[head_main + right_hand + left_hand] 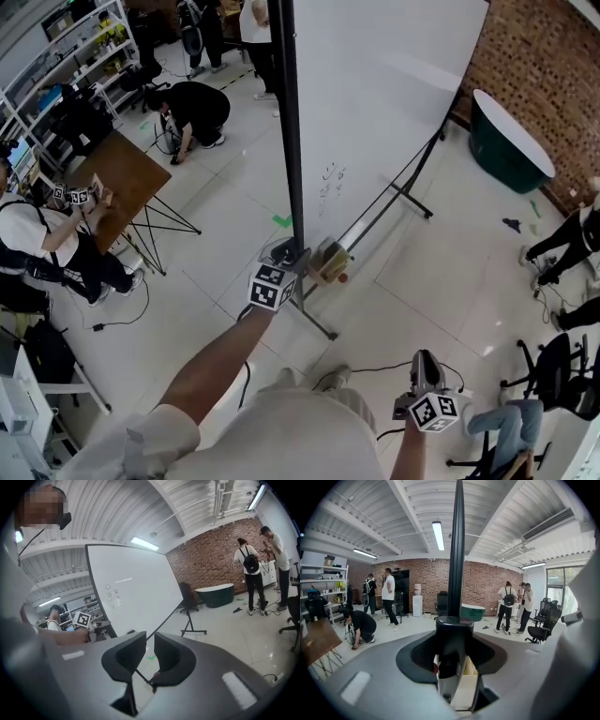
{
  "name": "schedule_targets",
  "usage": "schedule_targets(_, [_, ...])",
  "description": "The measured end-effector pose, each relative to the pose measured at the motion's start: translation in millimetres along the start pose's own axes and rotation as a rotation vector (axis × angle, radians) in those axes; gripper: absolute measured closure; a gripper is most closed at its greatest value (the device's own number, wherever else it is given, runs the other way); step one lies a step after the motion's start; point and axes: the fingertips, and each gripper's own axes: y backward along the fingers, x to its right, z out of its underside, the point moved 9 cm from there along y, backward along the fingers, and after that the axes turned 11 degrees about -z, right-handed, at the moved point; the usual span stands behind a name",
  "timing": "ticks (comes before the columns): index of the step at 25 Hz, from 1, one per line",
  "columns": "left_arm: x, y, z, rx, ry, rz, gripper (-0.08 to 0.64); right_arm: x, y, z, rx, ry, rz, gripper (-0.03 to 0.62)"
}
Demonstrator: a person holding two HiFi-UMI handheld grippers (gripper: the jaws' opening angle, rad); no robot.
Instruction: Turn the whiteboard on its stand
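Left tool (289,251) clenched on black side edge of whiteboard (375,103), low on that edge. Right tool (427,364) well apart from whiteboard, on its written side, jaws barely apart, gripping nothing. Whiteboard upright on stand (411,201), faint scribbles near gripped edge.

In the head view the whiteboard (375,84) is set on its stand (317,322) from the middle to the upper right. Its near edge is clasped by the left gripper (286,253). The right gripper (427,373) is held well apart at the lower right. A table (127,173) is placed at the left, and a tub (511,141) at the upper right, beyond the board.
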Motion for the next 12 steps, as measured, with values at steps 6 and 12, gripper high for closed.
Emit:
schedule_targets(6, [-13,21,8,0.024,-0.001,0.021,0.353,-32,-6,16,-0.024,0.041,-0.013,0.541])
schedule_targets(12, [-19,30,14,0.02,0.009,0.002,0.354,-19,10,18,-0.02,0.063,0.001,0.543])
